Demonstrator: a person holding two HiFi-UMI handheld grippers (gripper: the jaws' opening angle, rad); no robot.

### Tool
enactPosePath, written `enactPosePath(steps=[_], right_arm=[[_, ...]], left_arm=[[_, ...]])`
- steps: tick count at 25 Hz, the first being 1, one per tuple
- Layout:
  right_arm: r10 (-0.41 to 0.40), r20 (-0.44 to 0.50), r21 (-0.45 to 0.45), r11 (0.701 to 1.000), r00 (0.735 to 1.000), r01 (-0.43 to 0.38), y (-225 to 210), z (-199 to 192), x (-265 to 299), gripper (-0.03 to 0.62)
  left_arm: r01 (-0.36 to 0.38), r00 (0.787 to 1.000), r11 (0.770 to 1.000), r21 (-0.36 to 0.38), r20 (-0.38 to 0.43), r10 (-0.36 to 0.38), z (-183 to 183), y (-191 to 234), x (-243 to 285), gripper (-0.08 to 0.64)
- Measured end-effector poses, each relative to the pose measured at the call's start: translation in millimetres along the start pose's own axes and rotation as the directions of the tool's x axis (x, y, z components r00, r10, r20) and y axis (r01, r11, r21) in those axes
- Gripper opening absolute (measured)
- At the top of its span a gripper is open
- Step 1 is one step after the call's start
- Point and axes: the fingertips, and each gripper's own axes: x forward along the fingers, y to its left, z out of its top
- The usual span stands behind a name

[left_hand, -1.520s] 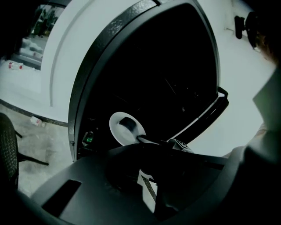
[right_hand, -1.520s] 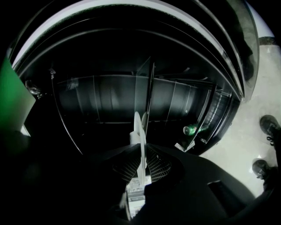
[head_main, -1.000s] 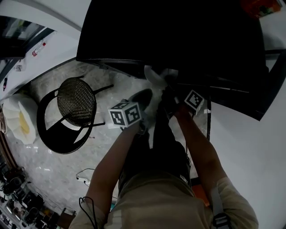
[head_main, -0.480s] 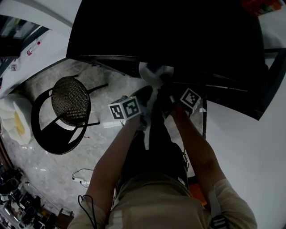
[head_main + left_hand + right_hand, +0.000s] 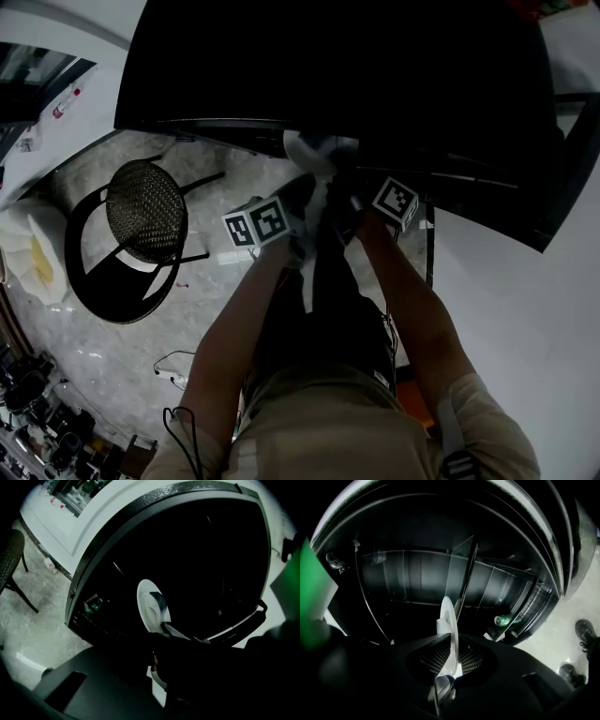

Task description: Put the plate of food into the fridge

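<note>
While the right gripper (image 5: 451, 654) pinches the white plate (image 5: 448, 613) edge-on between its jaws, the left gripper (image 5: 164, 631) has its jaws clamped on another part of the rim, with the plate at the open mouth of the dark fridge (image 5: 417, 576).

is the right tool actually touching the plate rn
Touching. The right gripper view shows the right tool with its jaws closed on the rim of the plate, one ribbed pad against each face and no gap.
</note>
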Motion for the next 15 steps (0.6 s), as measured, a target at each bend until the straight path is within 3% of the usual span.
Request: enactPosePath(steps=[12, 15], right_arm=[[-0.006, -0.058, -0.105, 0.994, 0.998, 0.000, 8.7, -7.2, 2.9, 0.041], [0.007, -0.080, -0.110, 0.994, 0.997, -0.015, 13.0, -11.8, 3.7, 0.082]], left_arm=[[0.009, 1.000, 1.000, 0.012, 0.026, -0.009, 9.9, -3.6, 2.7, 0.012], [0.016, 1.000, 1.000, 0.016, 0.027, -0.016, 11.8, -5.9, 4.5, 0.012]])
